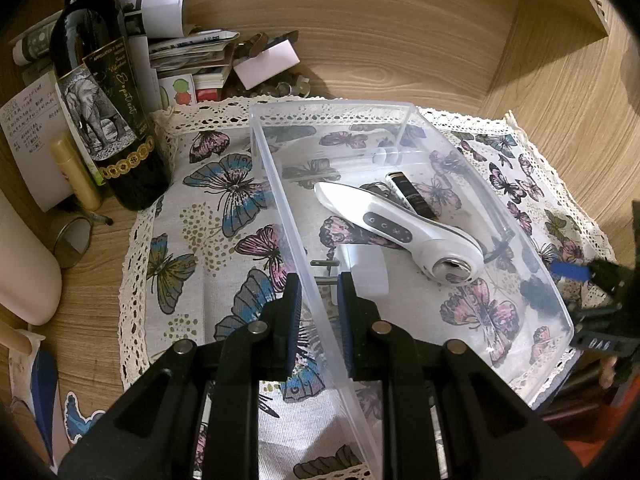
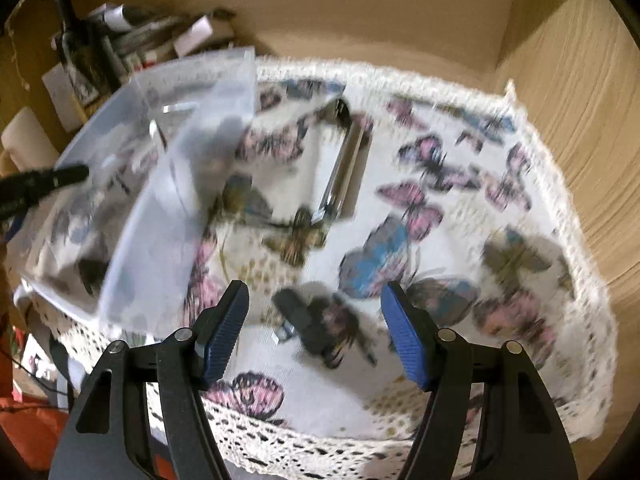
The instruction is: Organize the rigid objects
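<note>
Pinching the near wall of the clear plastic bin with my left gripper, I keep it from sliding on the butterfly cloth while things go in. My right gripper is spread wide, grasping nothing, above a small dark object on the cloth; it looks like the next to collect, though blur hides what it is. Beyond it lies a shiny metal bar, also outside the bin. Inside already rest a white handheld device, a white plug and a dark tube.
</note>
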The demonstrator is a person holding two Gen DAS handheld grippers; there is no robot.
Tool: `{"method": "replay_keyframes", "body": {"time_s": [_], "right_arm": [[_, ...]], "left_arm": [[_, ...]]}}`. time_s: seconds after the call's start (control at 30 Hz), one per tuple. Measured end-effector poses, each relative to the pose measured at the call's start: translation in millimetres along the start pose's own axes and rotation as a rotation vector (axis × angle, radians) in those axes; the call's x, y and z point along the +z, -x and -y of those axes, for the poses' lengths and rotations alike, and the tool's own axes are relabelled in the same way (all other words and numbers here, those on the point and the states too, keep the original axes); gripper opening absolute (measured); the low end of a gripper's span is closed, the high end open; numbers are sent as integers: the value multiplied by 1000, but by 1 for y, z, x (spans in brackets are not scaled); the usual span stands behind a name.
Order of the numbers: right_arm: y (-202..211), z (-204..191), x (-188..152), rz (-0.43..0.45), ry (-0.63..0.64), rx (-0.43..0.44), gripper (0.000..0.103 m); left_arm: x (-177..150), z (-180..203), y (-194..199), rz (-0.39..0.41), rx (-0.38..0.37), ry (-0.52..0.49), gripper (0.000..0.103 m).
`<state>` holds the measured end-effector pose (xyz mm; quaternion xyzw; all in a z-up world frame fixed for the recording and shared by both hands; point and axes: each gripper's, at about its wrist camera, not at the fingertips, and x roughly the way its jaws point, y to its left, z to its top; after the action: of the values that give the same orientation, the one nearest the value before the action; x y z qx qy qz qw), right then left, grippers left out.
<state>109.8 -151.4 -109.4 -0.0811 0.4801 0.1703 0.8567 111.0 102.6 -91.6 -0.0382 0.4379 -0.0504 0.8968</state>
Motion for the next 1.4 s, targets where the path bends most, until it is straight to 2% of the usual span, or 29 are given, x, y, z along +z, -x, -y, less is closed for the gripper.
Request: {"method": "replay_keyframes", "body": {"time_s": [0.03,0.07,0.1,0.13,0.17,0.2,0.5,0.73,1.1,1.4], "right_arm": [[-4,-1,-4,-12,2,4,64],[-8,-3,-8,-27,10,10,53],[-12,-5,-10,-43,20,11,46],[-12,-6,-12,-29,30,-1,45],[-9,-8,-13,-18,42,-5,34],[-8,-8,-13,-17,47,0,31],[-7,-3,-4,8,-3,12,30],[13,1,16,96,-22,-3,30],[49,-22,54,245,66,9,30],[50,-65,69,280,182,97,30]], "left_arm": [[0,0,0,0,0,0,18],[0,0,0,0,0,0,18],[0,0,0,0,0,1,18],[0,0,0,1,0,0,18],[0,0,0,1,0,0,18],[0,0,0,1,0,0,18],[0,0,0,1,-1,0,18],[-1,0,0,1,-1,0,18],[2,2,2,5,-1,-10,18],[2,1,4,10,-7,-8,17]]}}
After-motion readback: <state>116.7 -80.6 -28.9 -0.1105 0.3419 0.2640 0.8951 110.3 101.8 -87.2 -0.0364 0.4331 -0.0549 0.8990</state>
